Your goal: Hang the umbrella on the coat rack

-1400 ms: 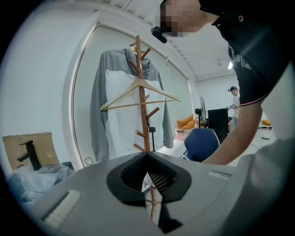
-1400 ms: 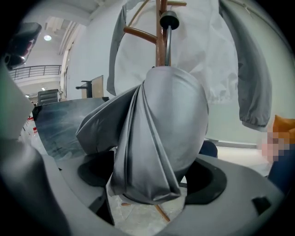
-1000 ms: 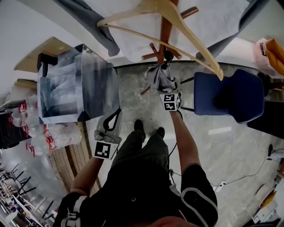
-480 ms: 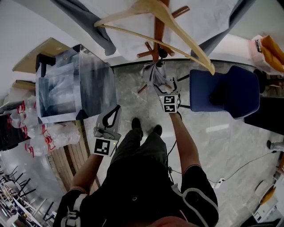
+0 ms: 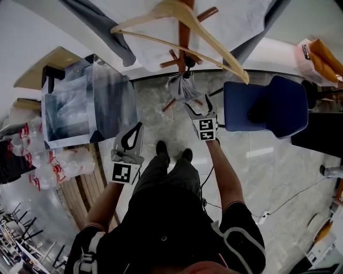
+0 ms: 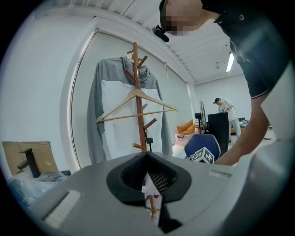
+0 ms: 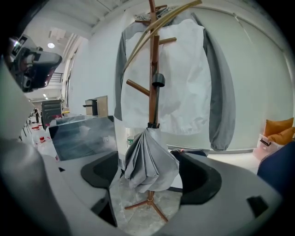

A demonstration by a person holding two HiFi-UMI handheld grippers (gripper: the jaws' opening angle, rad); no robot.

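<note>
The grey folded umbrella [image 5: 181, 88] hangs against the pole of the wooden coat rack [image 5: 184, 32], its black handle [image 7: 158, 79] up by a peg. My right gripper [image 5: 199, 104] sits just below and right of it. Its jaws are closing, and in the right gripper view the umbrella [image 7: 148, 161] hangs in the gap between them without the pads pressing on it. My left gripper [image 5: 134, 134] is held lower left, away from the rack, shut and empty. The left gripper view looks at the rack [image 6: 137, 106] over its jaws.
A grey and white jacket [image 5: 161, 48] and a wooden hanger [image 5: 177, 16] hang on the rack. A blue chair [image 5: 268, 109] stands to its right. On the left are a clear plastic box [image 5: 80, 107], bottles [image 5: 48, 166] and wooden slats [image 5: 94, 187]. A cable [image 5: 278, 206] crosses the floor.
The right gripper, which stood around the umbrella's lower folds, has drawn back from it and risen; the umbrella stays hanging on the rack. The left gripper has barely moved.
</note>
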